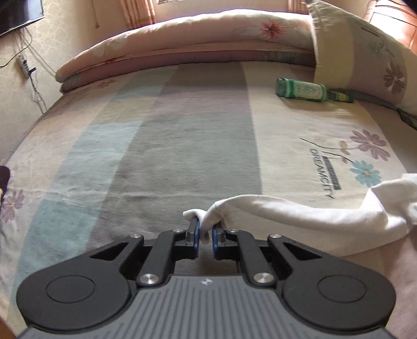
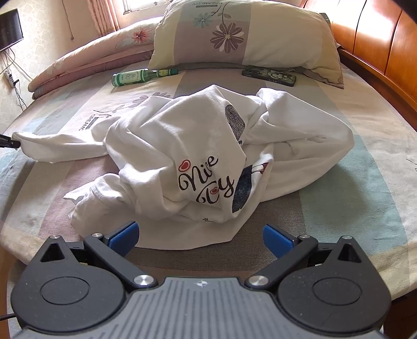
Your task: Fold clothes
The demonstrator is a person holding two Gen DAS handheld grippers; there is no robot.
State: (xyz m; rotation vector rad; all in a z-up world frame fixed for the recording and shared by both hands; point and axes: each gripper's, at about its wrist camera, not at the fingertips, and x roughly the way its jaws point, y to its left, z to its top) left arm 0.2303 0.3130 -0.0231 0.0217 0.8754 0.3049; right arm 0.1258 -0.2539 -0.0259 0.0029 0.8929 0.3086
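Right tongs [image 2: 200, 238]: wide apart, empty, lower centre.
Left tongs [image 1: 206, 233]: pinching shirt's edge.
Crumpled white printed cotton T-shirt [image 2: 198, 156]: heaped mid-frame.

On the bed [image 2: 365, 135] lay one crumpled white T-shirt [image 2: 182, 146], one green bottle [image 2: 138, 76], one phone [image 2: 269, 75], one flowered pillow [image 2: 242, 36] and one folded quilt [image 1: 182, 39]. Two grippers were present: left [image 1: 206, 229], right [image 2: 199, 234]. One wall screen [image 1: 18, 13].
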